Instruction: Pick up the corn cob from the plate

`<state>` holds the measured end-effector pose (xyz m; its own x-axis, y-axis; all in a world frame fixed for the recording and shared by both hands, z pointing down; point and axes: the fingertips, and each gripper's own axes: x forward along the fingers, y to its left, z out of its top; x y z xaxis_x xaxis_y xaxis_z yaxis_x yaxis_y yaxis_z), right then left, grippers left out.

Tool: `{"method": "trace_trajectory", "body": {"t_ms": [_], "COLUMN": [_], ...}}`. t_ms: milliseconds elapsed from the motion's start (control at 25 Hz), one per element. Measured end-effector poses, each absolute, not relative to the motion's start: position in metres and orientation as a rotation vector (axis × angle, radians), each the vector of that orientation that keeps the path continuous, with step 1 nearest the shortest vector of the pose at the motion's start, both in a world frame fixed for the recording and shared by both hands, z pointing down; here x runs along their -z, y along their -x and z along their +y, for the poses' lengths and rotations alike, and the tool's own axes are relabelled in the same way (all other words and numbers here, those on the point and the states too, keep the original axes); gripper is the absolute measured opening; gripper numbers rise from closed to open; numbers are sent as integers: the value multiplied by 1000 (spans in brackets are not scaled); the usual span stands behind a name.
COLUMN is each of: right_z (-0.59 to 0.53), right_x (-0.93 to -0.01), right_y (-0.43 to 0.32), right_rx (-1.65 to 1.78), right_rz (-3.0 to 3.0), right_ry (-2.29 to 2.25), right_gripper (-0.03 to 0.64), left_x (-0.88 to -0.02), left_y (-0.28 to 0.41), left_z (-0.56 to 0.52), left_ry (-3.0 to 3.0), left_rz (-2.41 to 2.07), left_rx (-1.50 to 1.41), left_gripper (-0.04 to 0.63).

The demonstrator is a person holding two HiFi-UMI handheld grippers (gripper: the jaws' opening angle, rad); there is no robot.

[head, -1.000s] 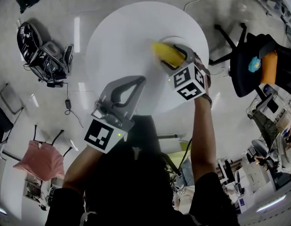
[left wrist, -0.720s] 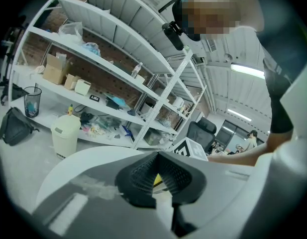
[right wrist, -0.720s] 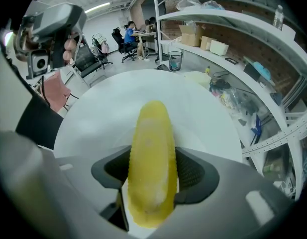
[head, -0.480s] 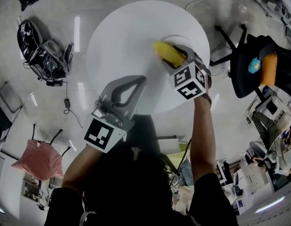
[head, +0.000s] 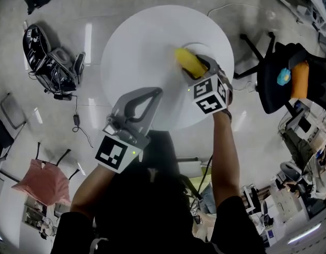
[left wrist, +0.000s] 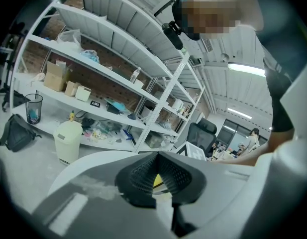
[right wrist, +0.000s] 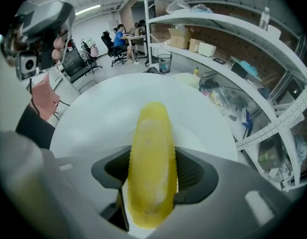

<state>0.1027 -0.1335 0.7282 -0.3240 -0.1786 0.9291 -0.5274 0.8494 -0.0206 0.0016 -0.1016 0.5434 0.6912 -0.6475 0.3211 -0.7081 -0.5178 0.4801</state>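
Observation:
A yellow corn cob lies on a white plate at the right side of the round white table. My right gripper points steeply down over it. Its jaws have just been closing, and both pads now press on the cob's sides. My left gripper hovers over the table's near edge. It is shut with its tips together and holds nothing. The cob shows as a yellow sliver beyond its jaws.
A black office chair stands right of the table. Black gear and cables lie on the floor at the left, with a pink cloth below them. White shelving and a pale bin stand beyond the table.
Both grippers and the cob keep their places. Only the head view has shifted slightly.

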Motion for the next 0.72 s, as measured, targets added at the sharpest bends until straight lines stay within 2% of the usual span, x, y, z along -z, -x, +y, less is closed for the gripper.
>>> {"method": "trace_trajectory", "body": {"t_ms": [720], "right_z": [-126], "right_x": [-680], "right_y": [-107], "right_rx": [-538], "right_rz": [-1980], "right_ry": [-807], "right_gripper": [261], "left_x": [-498], "left_y": [3], "left_z": [-89], "left_ry": [-2387], "left_rz": [-1094], "left_rx": [-121], "left_gripper": [3]}}
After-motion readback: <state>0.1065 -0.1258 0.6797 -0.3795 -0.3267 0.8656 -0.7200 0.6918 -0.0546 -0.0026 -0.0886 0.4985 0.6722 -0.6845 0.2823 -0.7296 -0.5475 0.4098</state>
